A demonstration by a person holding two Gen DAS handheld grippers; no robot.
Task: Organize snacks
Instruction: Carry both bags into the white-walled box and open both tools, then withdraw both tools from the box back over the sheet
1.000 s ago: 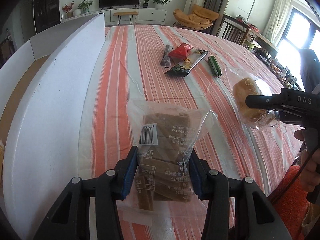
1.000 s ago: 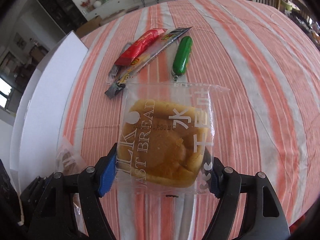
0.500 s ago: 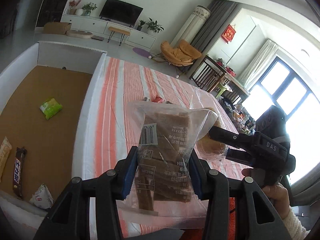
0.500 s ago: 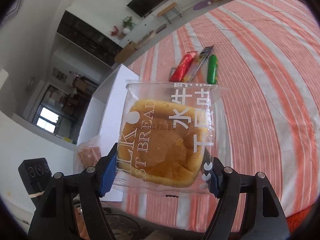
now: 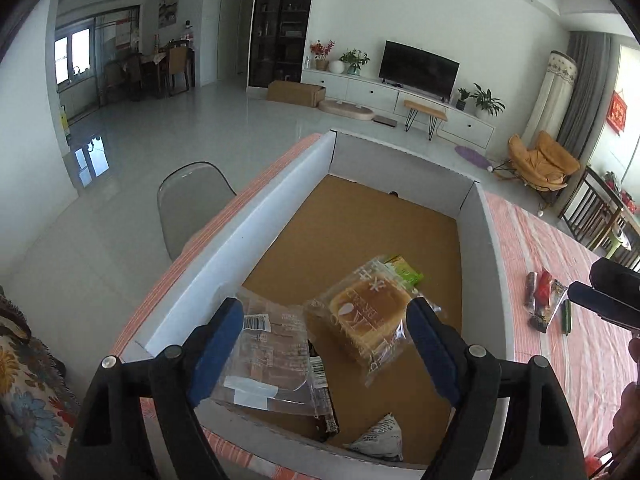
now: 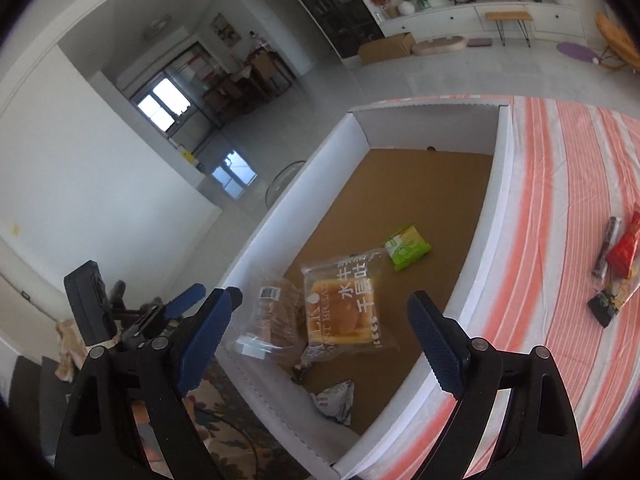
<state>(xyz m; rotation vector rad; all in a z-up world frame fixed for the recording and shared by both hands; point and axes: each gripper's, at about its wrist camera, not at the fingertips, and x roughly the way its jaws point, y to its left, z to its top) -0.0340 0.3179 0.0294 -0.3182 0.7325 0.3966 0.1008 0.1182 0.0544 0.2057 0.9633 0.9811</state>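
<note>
Both grippers hang over a shallow white-walled box (image 5: 476,232) with a brown cardboard floor, which sits on a table covered by an orange-and-white striped cloth (image 6: 560,184). The left gripper (image 5: 326,344) has its blue-padded jaws spread wide, having just been opening, and nothing is pressed between the pads; the clear bag of brown cake slices (image 5: 268,344) lies below it inside the box, close to the left wall. The right gripper (image 6: 320,340) also stands wide apart, its jaws likewise just opened, with no pad touching anything. The bread packet (image 6: 344,304), clear with white lettering over a golden bun, lies on the box floor just beside the cake bag, their edges overlapping or touching. Behind the bread, toward the far end of the box, rests a small green packet (image 6: 406,246). Near the front wall sits a white crumpled packet (image 6: 336,400), and a dark wrapped bar (image 5: 324,396) lies partly under the cake bag. Out on the cloth, well apart from the box, a few snacks lie in a cluster: a red packet (image 6: 624,250), a dark stick (image 6: 606,248), a long dark sachet (image 6: 608,300) and, seen from the left wrist, a green tube (image 5: 566,314). A person's hand (image 5: 626,420) shows at the right edge of the left view.
</note>
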